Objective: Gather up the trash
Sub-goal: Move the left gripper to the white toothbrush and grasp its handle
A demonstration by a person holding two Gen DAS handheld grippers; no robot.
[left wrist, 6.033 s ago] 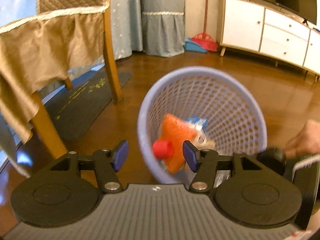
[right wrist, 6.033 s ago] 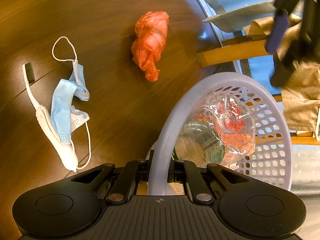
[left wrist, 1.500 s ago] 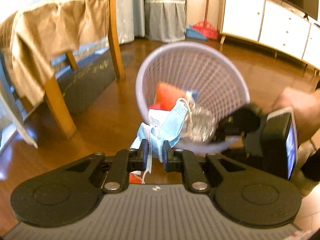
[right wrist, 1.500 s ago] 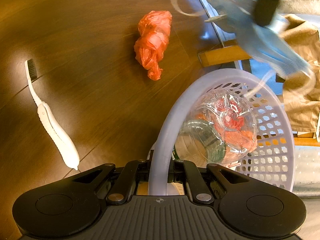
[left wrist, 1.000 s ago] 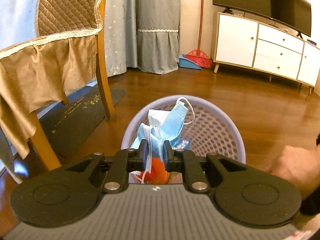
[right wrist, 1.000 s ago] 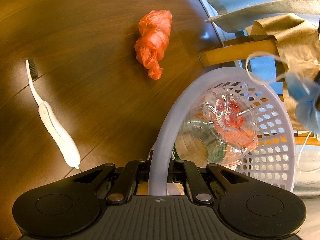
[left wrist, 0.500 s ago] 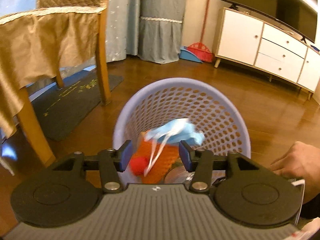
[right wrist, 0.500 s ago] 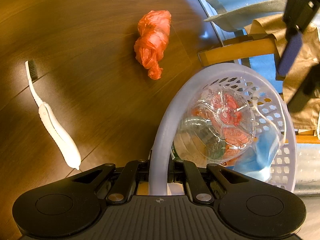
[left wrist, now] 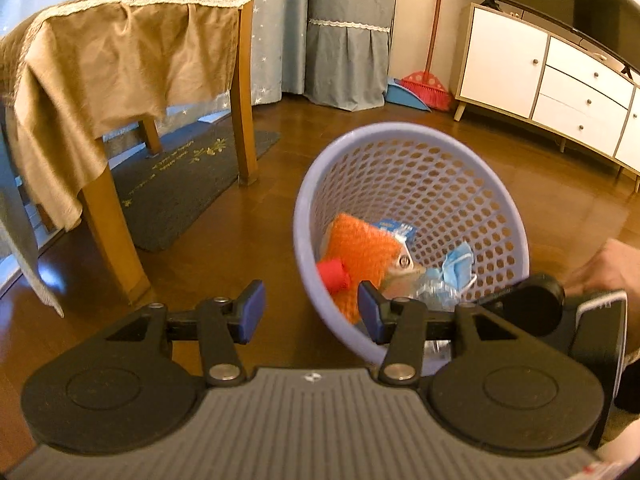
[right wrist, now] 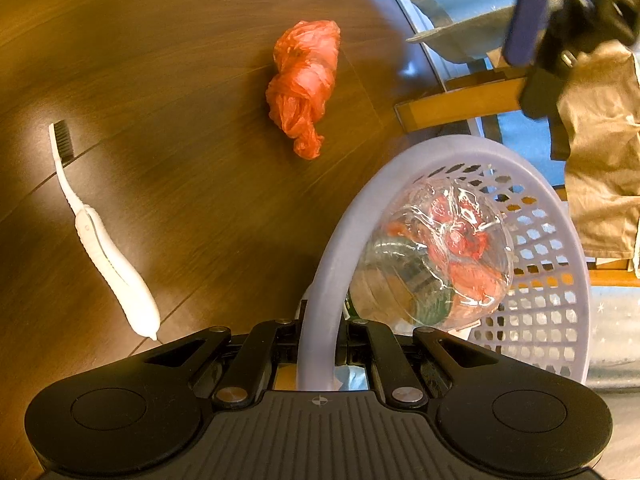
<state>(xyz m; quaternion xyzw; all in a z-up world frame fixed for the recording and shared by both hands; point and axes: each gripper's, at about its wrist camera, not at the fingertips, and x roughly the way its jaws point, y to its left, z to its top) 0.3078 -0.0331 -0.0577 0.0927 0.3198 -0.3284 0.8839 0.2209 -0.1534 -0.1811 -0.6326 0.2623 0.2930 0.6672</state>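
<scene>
My left gripper [left wrist: 311,309] hangs with its blue pads apart and nothing between them, just above the near rim of the lavender basket [left wrist: 460,184], which sits at about one o'clock from it. My right gripper [right wrist: 320,354] is clamped tight on that basket's rim, which rises between the fingers toward twelve o'clock. Inside the basket, from the left wrist view, an orange net sponge [left wrist: 362,246] with a red cap [left wrist: 333,275] lies at the near left, a crumpled clear plastic bottle [left wrist: 424,286] beside it, and the blue face mask [left wrist: 458,266] at the bottom, toward three o'clock. My right hand [left wrist: 608,268] shows at the far right edge. On the dark wood floor, seen from the right wrist, a white toothbrush [right wrist: 108,256] lies at ten o'clock, and farther off, near twelve, a knotted orange plastic bag [right wrist: 306,80]. Beyond the basket stand a wooden chair [left wrist: 244,80] draped in tan cloth, grey curtains [left wrist: 344,32] and a white cabinet [left wrist: 552,80].
</scene>
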